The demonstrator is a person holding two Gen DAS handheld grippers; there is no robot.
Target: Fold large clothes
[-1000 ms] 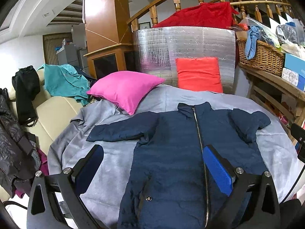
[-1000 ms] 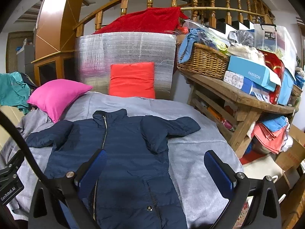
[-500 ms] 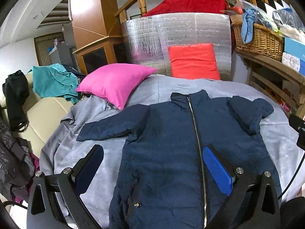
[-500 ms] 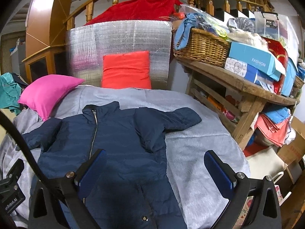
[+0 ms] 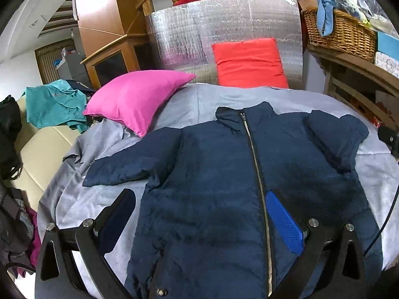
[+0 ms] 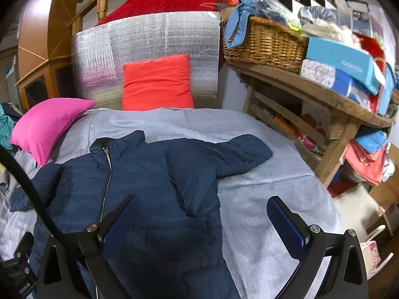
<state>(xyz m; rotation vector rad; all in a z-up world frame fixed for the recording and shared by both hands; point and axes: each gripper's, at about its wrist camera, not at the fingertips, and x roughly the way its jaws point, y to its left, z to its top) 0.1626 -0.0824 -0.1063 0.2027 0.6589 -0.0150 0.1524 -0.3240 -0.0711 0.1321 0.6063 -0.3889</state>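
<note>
The navy puffer jacket [image 5: 224,186] lies flat and zipped just ahead of the left gripper [image 5: 202,214] and right gripper [image 6: 202,221], both wide apart and holding nothing, ready for folding.

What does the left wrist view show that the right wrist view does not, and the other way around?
Only the left wrist view shows the cream sofa and the tip of the jacket's outstretched sleeve. Only the right wrist view shows the blue boxes on the wooden shelf and the floor beside the bed. Both share the navy jacket, the pink pillow, the red cushion, the wicker basket and an open claw.
</note>
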